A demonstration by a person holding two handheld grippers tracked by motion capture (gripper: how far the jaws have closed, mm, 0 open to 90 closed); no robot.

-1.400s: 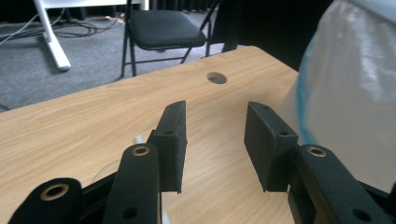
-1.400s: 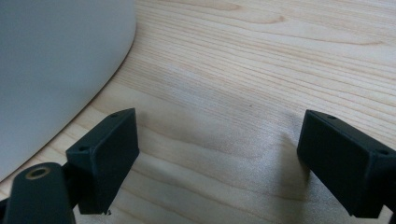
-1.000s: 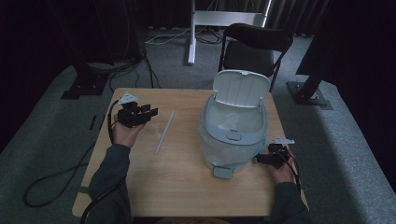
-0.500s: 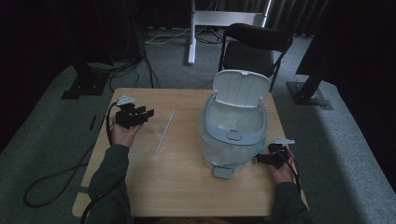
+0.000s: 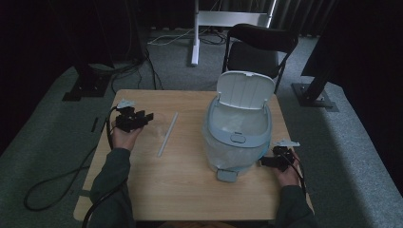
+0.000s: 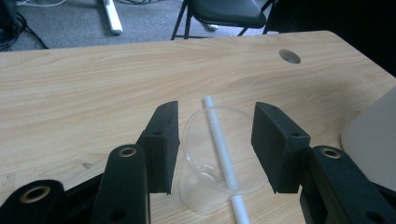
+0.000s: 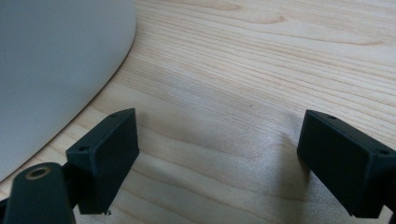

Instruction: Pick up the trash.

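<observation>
High view barely shows the clear cup [image 6: 212, 158] beside the straw [image 5: 167, 134]

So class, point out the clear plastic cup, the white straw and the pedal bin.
clear plastic cup [image 6: 205, 186], left gripper view, lower wall
white straw [image 5: 167, 134], high view, mid-length
pedal bin [image 5: 245, 90], high view, raised lid

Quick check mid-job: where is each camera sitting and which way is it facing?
High view: above the person's side, facing forward and down on the table; both forearms, left gripper, right gripper.
Left gripper view: rides the left gripper, open jaws around a clear cup; straw behind.
Right gripper view: open jaws over bare wood beside the bin.
Shared: the bin.
</observation>
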